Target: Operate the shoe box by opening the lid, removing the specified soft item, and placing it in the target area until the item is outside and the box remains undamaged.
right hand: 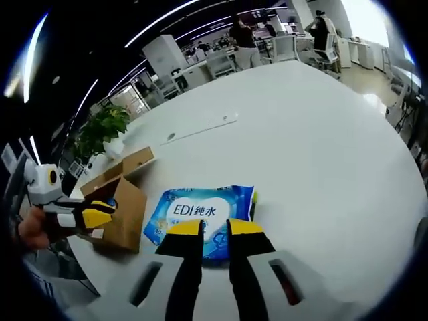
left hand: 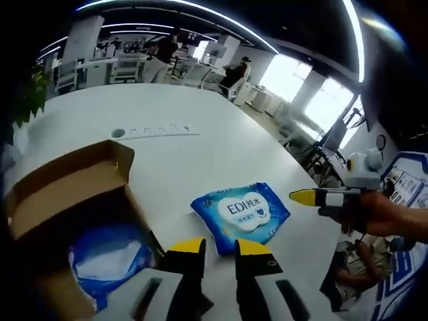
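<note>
An open cardboard shoe box sits on the white table at the left, and a blue and white soft packet lies inside it. A blue wet-wipes pack lies flat on the table to the right of the box. My left gripper hovers between box and pack, jaws a little apart and holding nothing. My right gripper, held by a hand, comes in from the right. In the right gripper view my right gripper stands open just over the near edge of the wipes pack. The box and left gripper are to its left.
A socket strip is set into the round white table beyond the box. A potted plant stands past the table's far left edge. Office chairs and people are in the background. The table edge curves close on the right.
</note>
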Demonstrator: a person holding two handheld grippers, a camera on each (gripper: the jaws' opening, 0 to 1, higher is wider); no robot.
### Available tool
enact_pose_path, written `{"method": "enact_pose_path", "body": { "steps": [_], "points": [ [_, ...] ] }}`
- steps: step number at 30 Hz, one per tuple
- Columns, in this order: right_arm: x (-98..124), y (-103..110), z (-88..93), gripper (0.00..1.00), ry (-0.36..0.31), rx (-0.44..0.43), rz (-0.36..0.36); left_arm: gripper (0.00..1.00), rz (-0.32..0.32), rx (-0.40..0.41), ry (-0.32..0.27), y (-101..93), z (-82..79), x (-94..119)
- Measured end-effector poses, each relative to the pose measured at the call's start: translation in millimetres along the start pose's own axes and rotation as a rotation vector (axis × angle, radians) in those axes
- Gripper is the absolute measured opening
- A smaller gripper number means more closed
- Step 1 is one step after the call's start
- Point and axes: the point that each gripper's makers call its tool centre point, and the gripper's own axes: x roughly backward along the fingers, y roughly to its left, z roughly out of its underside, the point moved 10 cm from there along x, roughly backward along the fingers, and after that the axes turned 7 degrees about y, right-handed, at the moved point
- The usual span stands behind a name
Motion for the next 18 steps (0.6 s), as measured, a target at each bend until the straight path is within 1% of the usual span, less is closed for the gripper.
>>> {"method": "enact_pose_path", "body": {
  "steps": [2, 4, 8, 10, 13, 18],
  "points": [
    [3, 3, 0.6, 0.16, 0.0, 0.02, -0.003, 0.18, -0.001, -0.009, -0.012, 4.4, 2.7, 9],
    [5, 4, 1.8, 0.17, 0.002, 0.02, -0.002, 0.18, -0.004, -0.012, -0.016, 10.4, 5.5, 16],
    [8, 8, 4.0, 0.19, 0.001, 0.019, 0.003, 0.19, -0.016, 0.004, -0.036, 26.5, 12.5, 35],
    [9, 14, 4.4, 0.19, 0.001, 0.027, -0.002, 0.19, -0.023, 0.016, -0.051, 34.7, 17.3, 45],
    [8, 21, 4.7, 0.2, 0.005, 0.039, -0.009, 0.2, -0.037, 0.029, -0.07, 48.2, 24.0, 60],
    [1, 33, 4.5, 0.21, 0.01, 0.041, -0.026, 0.21, -0.054, 0.022, -0.078, 64.1, 30.6, 73]
  ]
}}
